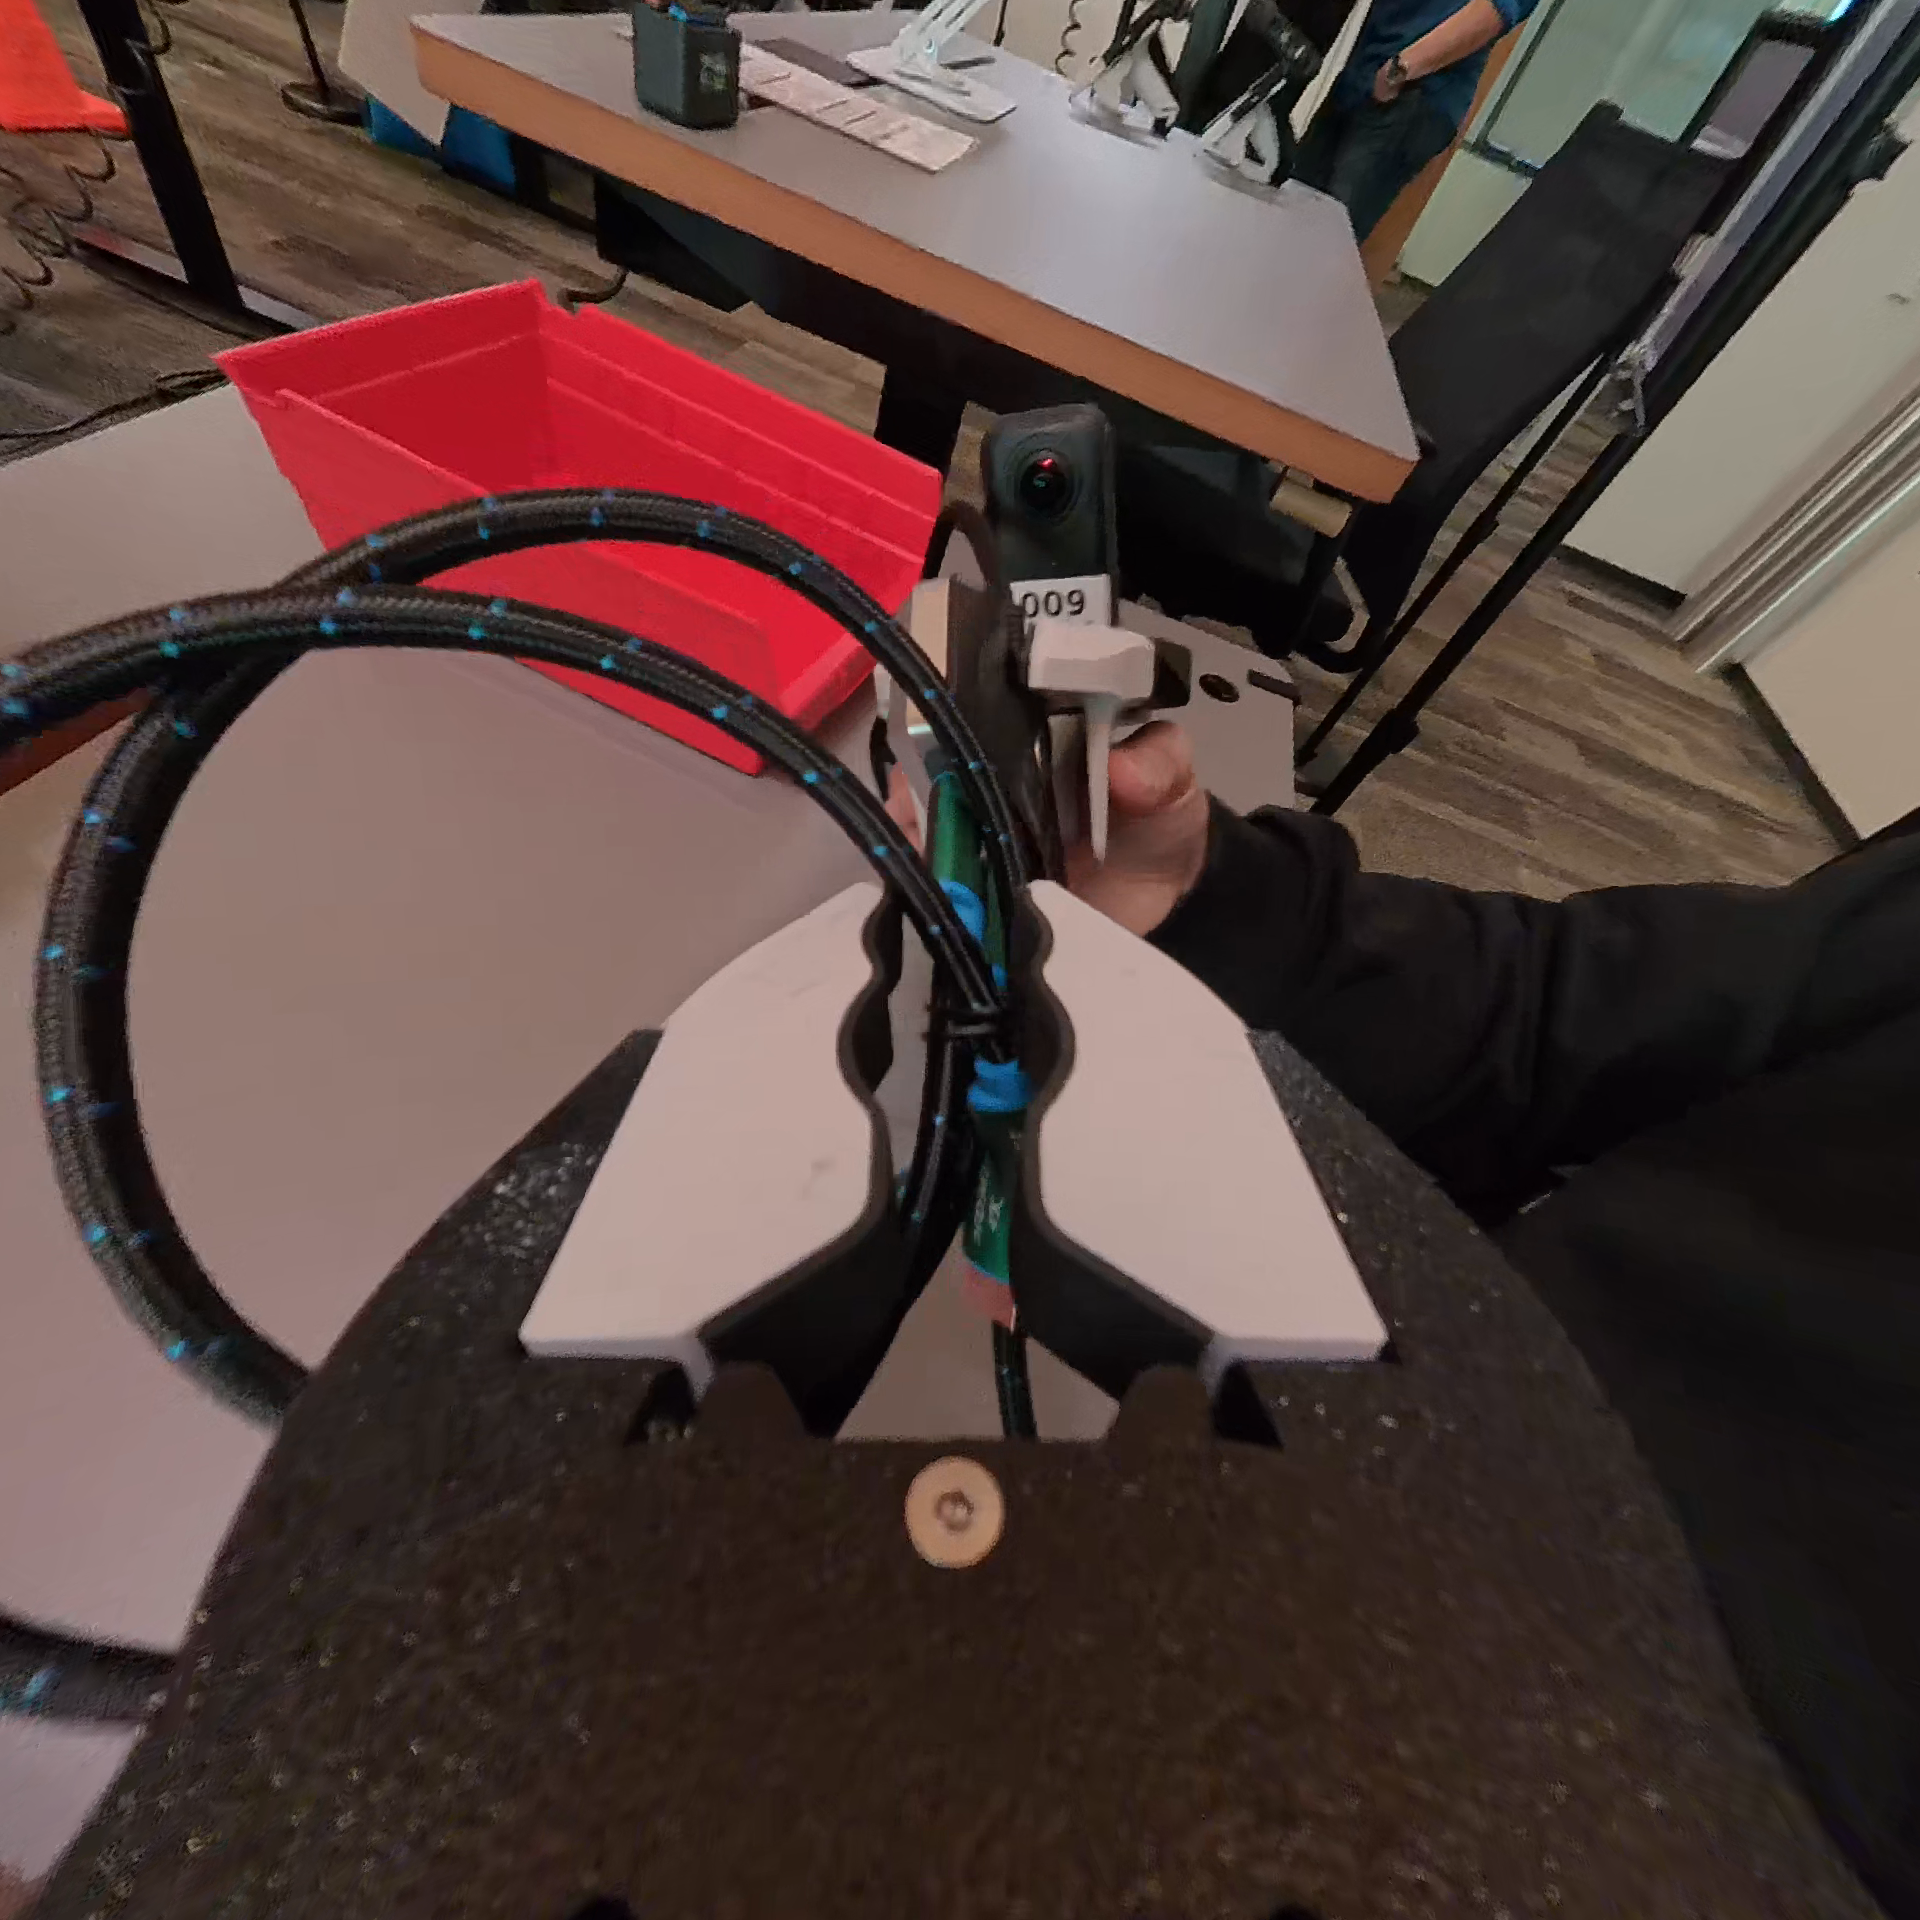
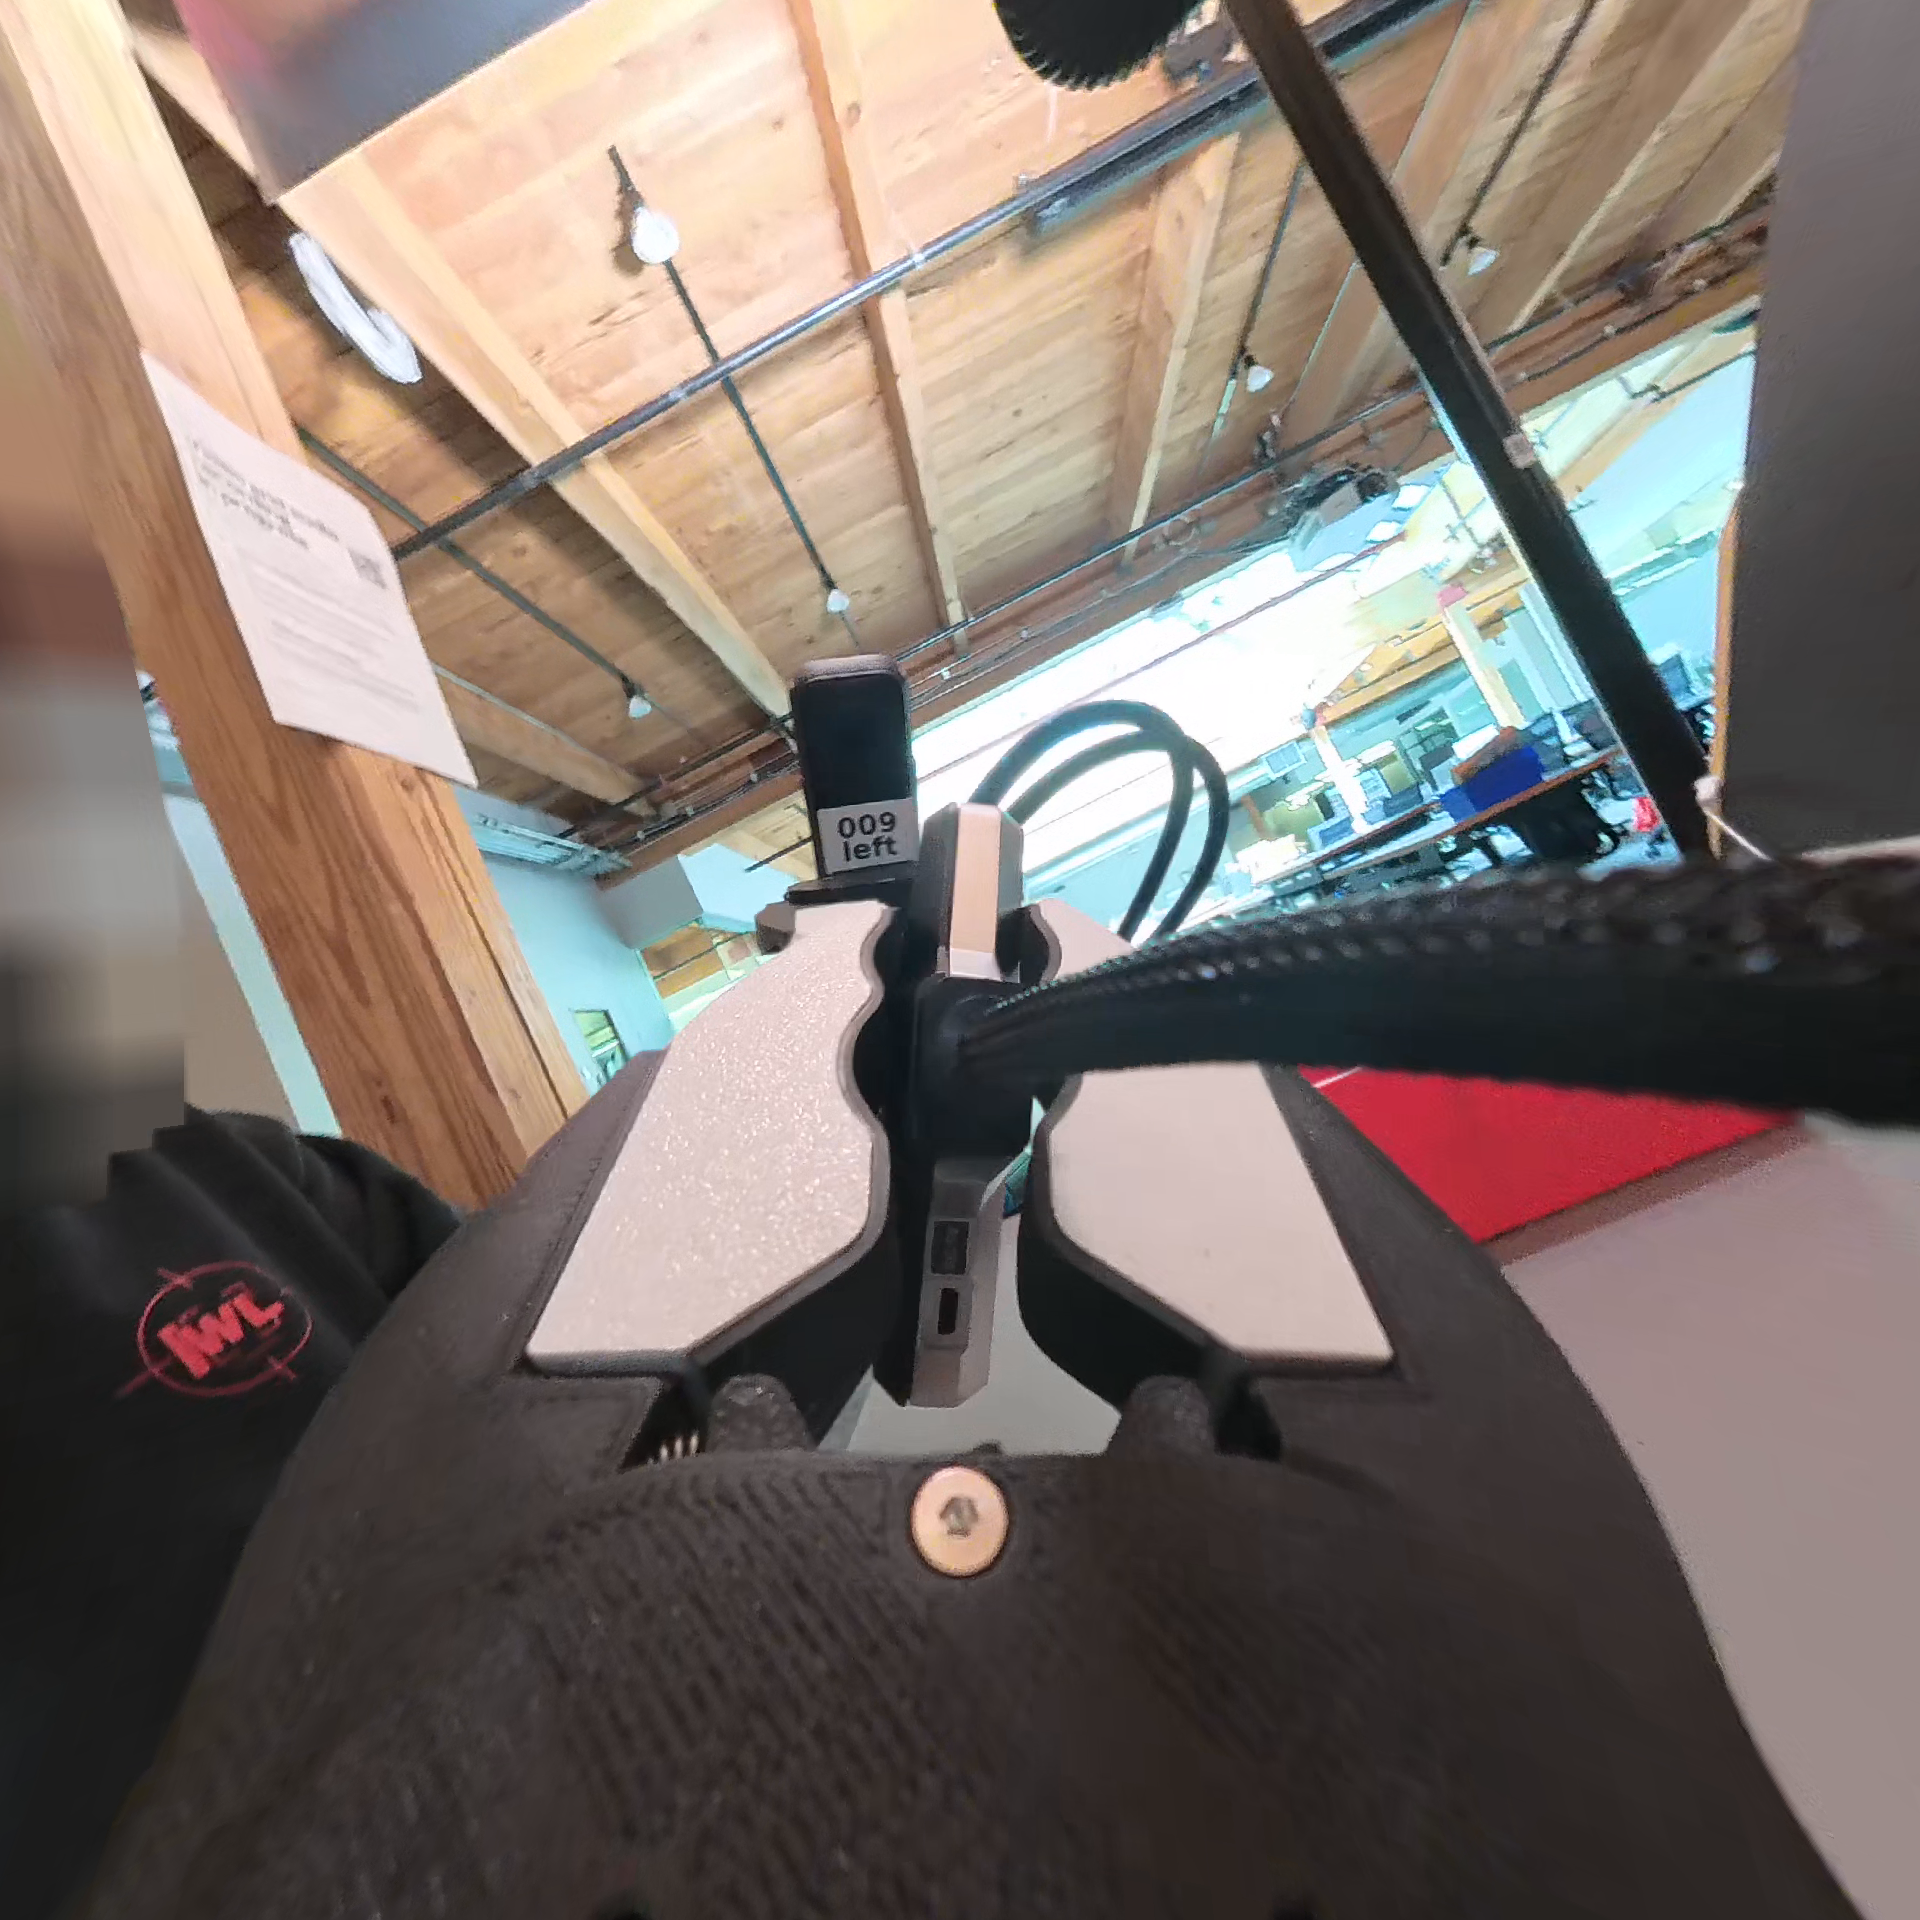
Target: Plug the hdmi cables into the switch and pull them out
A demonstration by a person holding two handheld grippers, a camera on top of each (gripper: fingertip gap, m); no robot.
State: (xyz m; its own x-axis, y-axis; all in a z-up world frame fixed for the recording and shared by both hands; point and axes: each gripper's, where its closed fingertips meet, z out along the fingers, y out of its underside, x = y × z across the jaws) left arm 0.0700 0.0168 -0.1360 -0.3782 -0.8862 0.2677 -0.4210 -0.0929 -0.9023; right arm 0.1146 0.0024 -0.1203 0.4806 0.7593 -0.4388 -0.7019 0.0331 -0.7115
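1. Held between the fingers of the left gripper (image 1: 951, 1049): a bundled HDMI cable (image 1: 94, 935), looping out to the left of the gripper over the work table (image 1: 468, 935).
2. Beyond the left gripper, facing it: the right gripper (image 1: 1049, 727), with a camera (image 1: 1049, 488) on top and a hand (image 1: 1143, 821) under it.
3. On the work table, left of the right gripper: a plastic bin (image 1: 582, 488).
4. Behind the bin: a second table (image 1: 1091, 239).
5. Between the right gripper's (image 2: 956, 1049) fingers: the switch (image 2: 951, 1247), edge-on, with a cable plug (image 2: 961, 1029) in its side and the cable running off right.
6. Beyond the switch: the left gripper (image 2: 935, 914).
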